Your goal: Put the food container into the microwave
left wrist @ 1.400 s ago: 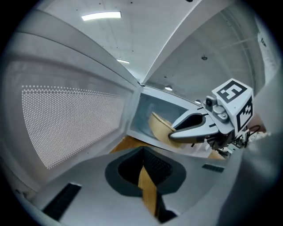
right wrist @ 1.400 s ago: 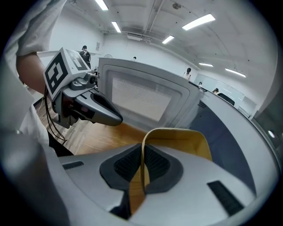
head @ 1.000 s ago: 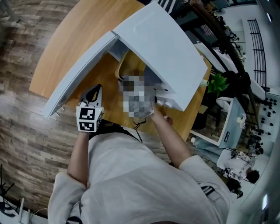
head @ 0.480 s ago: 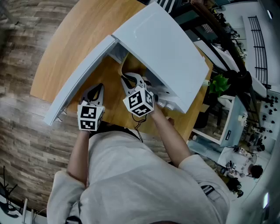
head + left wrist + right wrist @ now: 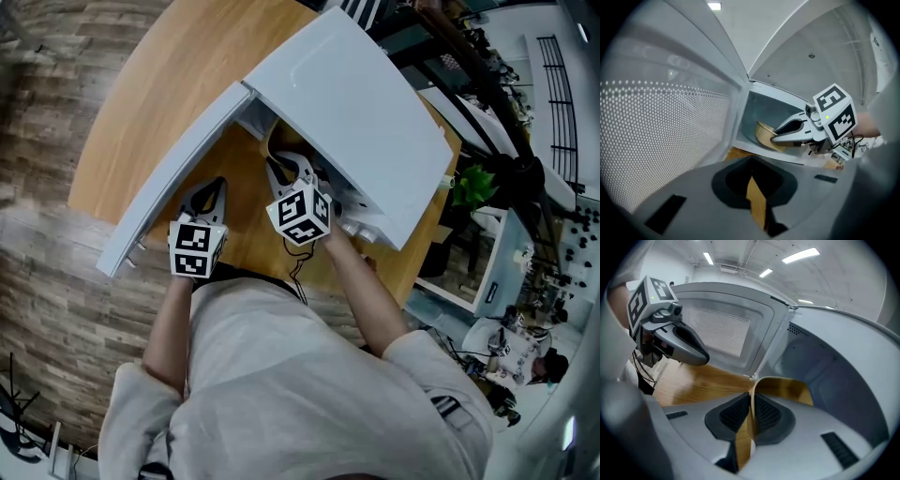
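Note:
The white microwave [image 5: 347, 103] stands on a wooden table with its door [image 5: 178, 159] swung open to the left. A tan, thin-walled food container [image 5: 787, 389] sits at the mouth of the cavity, also visible as the container [image 5: 764, 133] in the left gripper view. My right gripper [image 5: 752, 401] has the container's rim between its pads. Its jaws have just been opening a little, and the pads still look in contact with the rim. My left gripper [image 5: 214, 185] hovers over the table beside the open door, jaws together and holding nothing.
The perforated inner face of the door [image 5: 661, 122] stands close on my left gripper's left. The wooden tabletop [image 5: 708, 380] shows in front of the microwave. A green plant [image 5: 469, 183] and cluttered shelves lie beyond the table's right side.
My right gripper has moved a little further into the microwave's opening with the container's rim between its jaws. My left gripper has stayed by the door.

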### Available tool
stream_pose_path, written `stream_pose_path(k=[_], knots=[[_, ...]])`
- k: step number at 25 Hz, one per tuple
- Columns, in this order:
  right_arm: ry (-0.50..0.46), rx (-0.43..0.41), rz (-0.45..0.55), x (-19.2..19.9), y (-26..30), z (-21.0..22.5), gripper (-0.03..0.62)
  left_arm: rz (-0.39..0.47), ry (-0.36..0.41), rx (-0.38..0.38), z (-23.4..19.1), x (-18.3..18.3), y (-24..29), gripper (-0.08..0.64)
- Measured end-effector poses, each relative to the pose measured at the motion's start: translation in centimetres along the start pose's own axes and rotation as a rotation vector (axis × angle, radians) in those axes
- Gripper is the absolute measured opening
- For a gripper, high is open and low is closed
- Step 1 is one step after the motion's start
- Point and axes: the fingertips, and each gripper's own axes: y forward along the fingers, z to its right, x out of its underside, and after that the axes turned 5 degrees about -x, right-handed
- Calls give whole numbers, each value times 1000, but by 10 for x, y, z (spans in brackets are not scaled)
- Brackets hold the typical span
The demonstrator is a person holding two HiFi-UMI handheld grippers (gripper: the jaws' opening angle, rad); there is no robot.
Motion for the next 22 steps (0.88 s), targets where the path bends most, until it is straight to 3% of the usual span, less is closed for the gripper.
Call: stream_pose_path(k=[22], knots=[[12, 101, -48, 12, 14, 29, 44, -20, 29, 43, 4, -2, 16, 12]])
